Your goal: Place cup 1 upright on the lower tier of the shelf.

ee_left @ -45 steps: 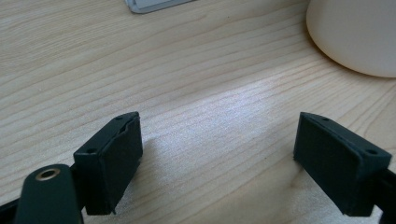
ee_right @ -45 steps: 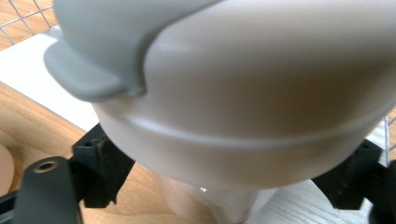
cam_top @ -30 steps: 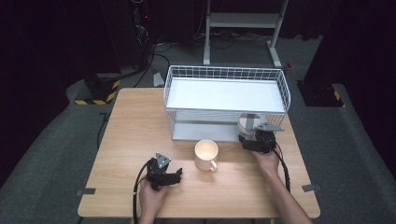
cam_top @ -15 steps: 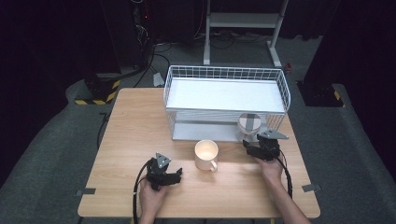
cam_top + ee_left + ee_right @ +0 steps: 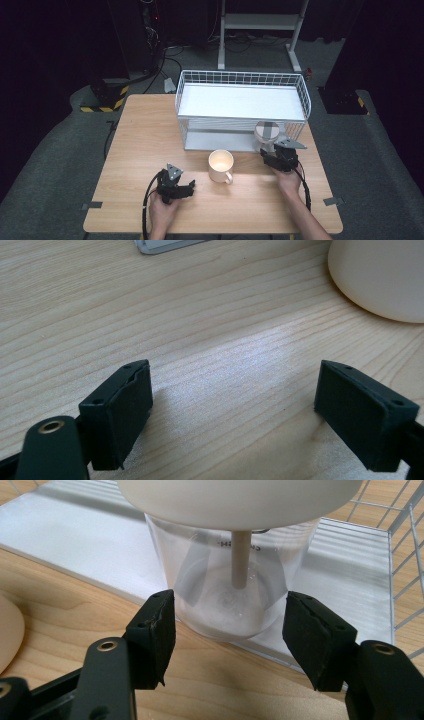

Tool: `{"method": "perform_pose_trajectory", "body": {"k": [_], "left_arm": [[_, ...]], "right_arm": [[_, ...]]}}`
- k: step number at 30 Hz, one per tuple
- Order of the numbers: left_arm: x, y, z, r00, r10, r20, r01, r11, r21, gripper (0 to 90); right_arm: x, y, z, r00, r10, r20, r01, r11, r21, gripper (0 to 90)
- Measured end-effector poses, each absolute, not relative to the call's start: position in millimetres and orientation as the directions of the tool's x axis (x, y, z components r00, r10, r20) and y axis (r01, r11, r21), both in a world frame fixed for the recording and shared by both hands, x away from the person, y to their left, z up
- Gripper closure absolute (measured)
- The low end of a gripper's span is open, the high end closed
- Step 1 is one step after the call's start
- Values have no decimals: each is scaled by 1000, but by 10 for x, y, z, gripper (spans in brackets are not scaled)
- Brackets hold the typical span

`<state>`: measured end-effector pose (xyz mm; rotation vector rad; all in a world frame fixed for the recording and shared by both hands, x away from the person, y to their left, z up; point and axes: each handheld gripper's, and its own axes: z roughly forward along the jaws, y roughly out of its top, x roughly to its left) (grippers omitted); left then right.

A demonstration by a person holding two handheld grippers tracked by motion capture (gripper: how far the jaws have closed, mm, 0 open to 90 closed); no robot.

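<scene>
Right gripper [image 5: 230,630]: jaws have just been closing around the base of the clear cup [image 5: 232,585]; its pads sit at the cup's two sides, and whether they press on the plastic I cannot tell.
Clear cup: upright on the lower shelf's front edge inside the wire rack [image 5: 240,80], at the rack's right end in the high view [image 5: 266,133]; a white lid and a stick inside it show in the right gripper view.
Left gripper [image 5: 235,415]: jaws apart, bare wood between the pads, nothing held; seen from above it rests low near the table's front edge [image 5: 175,184].
Mug [image 5: 221,166]: cream, standing on the table [image 5: 145,130] between the two grippers, handle toward the person, just in front of the rack.
Edges: rack's wire side rises close to the cup on the right; the shelf lip runs under the right jaws.
Open room: wide bare wood on the left half of the table; narrow strip between mug and right hand [image 5: 288,181].
</scene>
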<state>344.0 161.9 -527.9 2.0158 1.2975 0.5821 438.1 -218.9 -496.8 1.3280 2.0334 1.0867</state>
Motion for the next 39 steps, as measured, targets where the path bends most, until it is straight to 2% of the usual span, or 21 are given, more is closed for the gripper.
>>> {"method": "perform_pose_trajectory", "body": {"k": [19, 39], "left_arm": [[3441, 1619, -5279, 408, 913, 15, 618, -288, 732, 159], [3441, 1619, -5279, 408, 913, 15, 618, -289, 731, 159]], "right_arm": [[4612, -2092, -4984, -359, 932, 42, 561, 180, 808, 392], [4789, -2110, -5072, -329, 943, 40, 577, 168, 799, 447]]}}
